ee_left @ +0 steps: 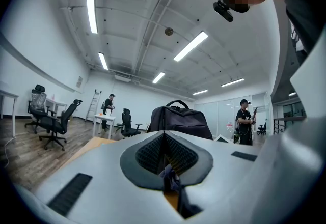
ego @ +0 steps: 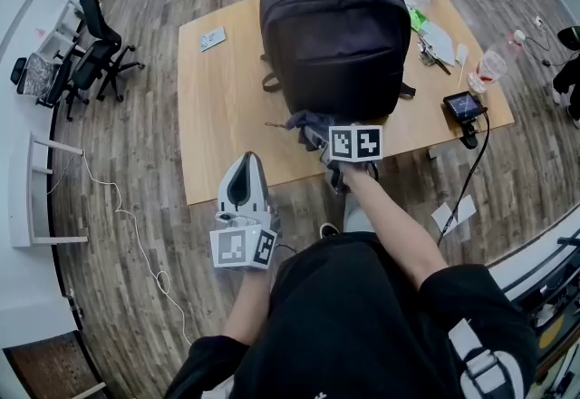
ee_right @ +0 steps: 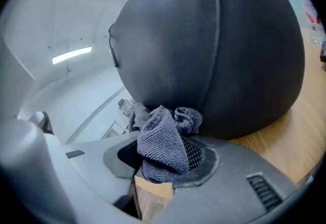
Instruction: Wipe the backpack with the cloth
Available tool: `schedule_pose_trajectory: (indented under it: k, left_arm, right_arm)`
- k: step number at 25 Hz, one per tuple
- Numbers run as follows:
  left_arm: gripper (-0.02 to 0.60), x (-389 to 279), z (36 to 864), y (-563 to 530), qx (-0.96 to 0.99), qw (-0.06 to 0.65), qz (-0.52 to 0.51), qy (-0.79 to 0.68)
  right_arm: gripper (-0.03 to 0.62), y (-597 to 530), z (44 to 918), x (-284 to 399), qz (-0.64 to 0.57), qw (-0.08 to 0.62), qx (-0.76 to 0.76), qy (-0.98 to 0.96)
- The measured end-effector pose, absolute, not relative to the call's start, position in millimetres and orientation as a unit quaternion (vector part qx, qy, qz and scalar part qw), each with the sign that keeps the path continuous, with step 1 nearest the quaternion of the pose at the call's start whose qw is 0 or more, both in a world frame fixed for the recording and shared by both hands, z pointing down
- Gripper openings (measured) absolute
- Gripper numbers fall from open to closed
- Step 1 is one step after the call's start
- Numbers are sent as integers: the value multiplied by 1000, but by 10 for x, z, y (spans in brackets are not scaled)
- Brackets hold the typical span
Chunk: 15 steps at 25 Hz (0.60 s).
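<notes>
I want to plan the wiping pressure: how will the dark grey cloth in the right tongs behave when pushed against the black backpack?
The dark grey looped cloth is probably floppy: it bunches and droops over the right tongs. It should mould to the rounded black fabric backpack rather than move it. Its rough pile likely drags, not slips.

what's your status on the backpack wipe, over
Right tool shut on cloth, bunched at the backpack near lower edge. Left tool shut, short of the table. Nothing between cloth and backpack.
</notes>
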<state>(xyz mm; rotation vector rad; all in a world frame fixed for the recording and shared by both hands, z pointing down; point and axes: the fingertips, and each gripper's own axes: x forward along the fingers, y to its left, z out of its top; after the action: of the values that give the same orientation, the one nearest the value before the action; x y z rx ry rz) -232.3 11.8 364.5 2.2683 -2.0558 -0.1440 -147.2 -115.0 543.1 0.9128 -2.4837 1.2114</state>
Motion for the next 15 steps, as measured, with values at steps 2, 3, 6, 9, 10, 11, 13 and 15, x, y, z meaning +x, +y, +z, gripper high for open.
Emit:
schedule_pose_trajectory:
  k: [2,3,6,9,10,11,13,15]
  left_arm:
    - [15,-2321,3620,139,742,36,-50,-668]
    - [15,-2322,3608,146,742,34,-52,-667]
    - [15,-2324,3590,175,744,31,-55,-666]
    - [15,-2351,3560,210,744,28,-59,-665]
    - [15,-2365,3547,219,743,27,-61,-666]
    - [15,-2379,3536,230,743,26,-63,-666]
    - [15,-2403,3523,255,741,26,-65,-668]
    - [15,-2425,3516,279,739,26,-67,-670]
  right_arm:
    - [156,-1161,5270,-1473,415,104,308,-850]
    - [156,-1174,5189,-1479,419,95,305,-850]
    - [156,-1217,4950,-1496,428,72,297,-851]
    - [156,-1297,4631,-1498,402,54,298,-864]
    - [156,-1346,4496,-1492,387,47,301,-870]
    - [157,-1396,4355,-1482,368,42,305,-877]
    - [156,-1495,4083,-1457,316,37,319,-893]
    - [156,-1588,3873,-1447,233,55,340,-909]
